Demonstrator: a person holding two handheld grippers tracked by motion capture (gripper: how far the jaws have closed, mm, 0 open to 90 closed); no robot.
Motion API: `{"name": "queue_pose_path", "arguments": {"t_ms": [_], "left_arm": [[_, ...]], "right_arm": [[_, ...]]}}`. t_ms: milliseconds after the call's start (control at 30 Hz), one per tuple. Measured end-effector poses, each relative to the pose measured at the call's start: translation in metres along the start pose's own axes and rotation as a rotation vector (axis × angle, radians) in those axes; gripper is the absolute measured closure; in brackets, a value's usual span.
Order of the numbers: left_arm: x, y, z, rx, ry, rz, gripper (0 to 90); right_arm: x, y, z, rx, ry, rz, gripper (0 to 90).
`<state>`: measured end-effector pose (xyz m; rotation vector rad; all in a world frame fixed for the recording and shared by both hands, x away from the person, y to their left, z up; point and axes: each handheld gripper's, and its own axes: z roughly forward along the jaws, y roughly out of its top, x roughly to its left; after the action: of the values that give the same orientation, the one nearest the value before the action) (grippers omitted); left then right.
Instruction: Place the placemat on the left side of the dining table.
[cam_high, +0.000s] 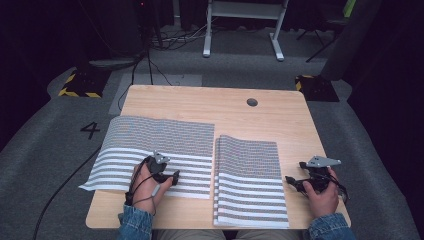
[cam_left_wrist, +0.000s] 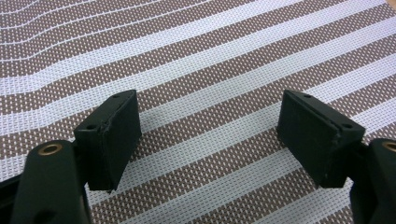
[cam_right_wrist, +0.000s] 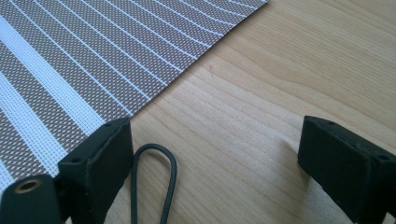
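Two woven brown-and-white striped mats lie on the wooden table (cam_high: 240, 107). The left mat (cam_high: 150, 140) is spread flat and hangs over the table's left edge. The right mat (cam_high: 250, 180) is folded over on itself. My left gripper (cam_high: 172, 179) hovers low over the near right part of the left mat. Its jaws stand wide open in the left gripper view (cam_left_wrist: 210, 135), with only the mat's weave (cam_left_wrist: 201, 60) beneath them. My right gripper (cam_high: 295, 182) rests on bare wood just right of the folded mat. It is open (cam_right_wrist: 215, 154), and the mat's edge (cam_right_wrist: 93, 56) lies to its left.
A thin black cable loop (cam_right_wrist: 154, 154) lies on the wood beside the right gripper's left jaw. A round hole (cam_high: 252, 102) sits near the table's far edge. On the grey floor beyond are a white desk frame (cam_high: 242, 30), cables and yellow-and-black marked bases (cam_high: 80, 82).
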<state>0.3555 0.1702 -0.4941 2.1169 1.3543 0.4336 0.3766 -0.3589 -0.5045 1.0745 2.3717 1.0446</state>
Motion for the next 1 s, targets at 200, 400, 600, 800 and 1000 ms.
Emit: {"name": "queue_pose_path", "arguments": {"t_ms": [200,400,600,800,1000], "left_arm": [[0.002,0.011,0.003,0.048,0.0,0.008,24.2],[0.009,0.011,0.004,0.0,-0.005,0.009,38.0],[0.011,0.009,0.005,-0.046,0.017,-0.018,57.4],[0.02,0.004,0.008,-0.114,-0.012,-0.038,80.2],[0.041,-0.005,-0.002,-0.221,-0.182,-0.132,85.0]], "right_arm": [[0.0,0.0,0.0,0.001,-0.001,-0.001,10.7],[0.0,0.0,0.0,0.002,-0.002,-0.001,10.7],[0.0,0.0,0.0,0.001,-0.001,0.001,10.7],[0.0,0.0,0.0,0.002,-0.001,0.0,10.7],[0.0,0.001,0.0,0.003,0.002,-0.005,10.6]]}}
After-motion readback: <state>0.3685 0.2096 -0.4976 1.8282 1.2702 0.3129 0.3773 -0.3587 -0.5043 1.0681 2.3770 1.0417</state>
